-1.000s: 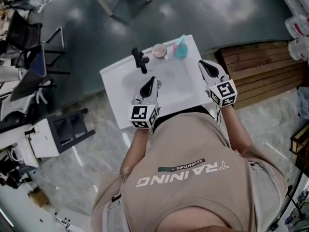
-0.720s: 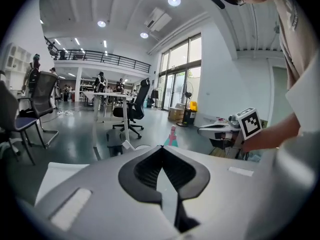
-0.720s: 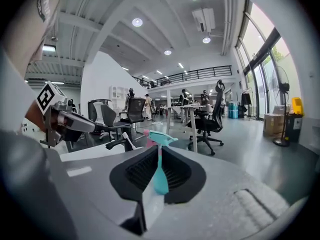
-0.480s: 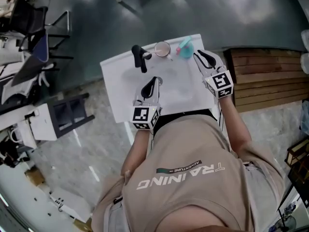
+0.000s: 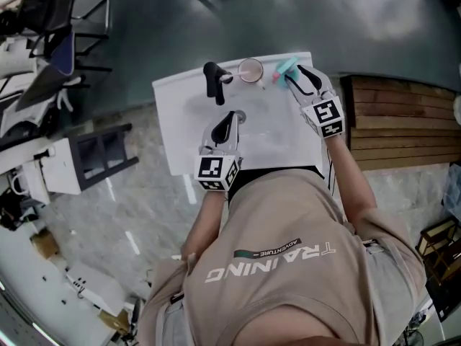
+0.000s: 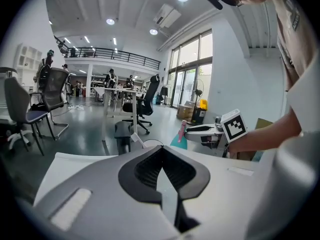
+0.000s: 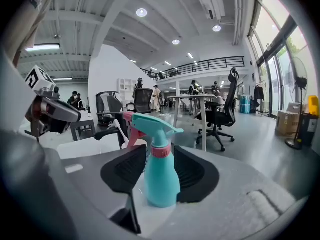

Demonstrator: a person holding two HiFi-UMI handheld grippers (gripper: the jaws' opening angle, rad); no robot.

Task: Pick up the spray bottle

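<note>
A teal spray bottle with a pink collar and trigger stands upright near the far right corner of the white table. My right gripper has reached it. In the right gripper view the spray bottle stands between the two black pads of my right gripper. Its jaws have just been opening and are spread wide, not pressing on the bottle. My left gripper hovers over the middle of the table, shut and empty. In the left gripper view, my left gripper faces the spray bottle.
A black upright fixture and a round cup stand at the table's far edge, left of the bottle. A wooden platform lies right of the table. Office chairs and a white cabinet stand to the left.
My right gripper has moved toward the table's far edge, up to the spray bottle, and its jaws have gone from closed to wide apart. The left gripper has barely moved.
</note>
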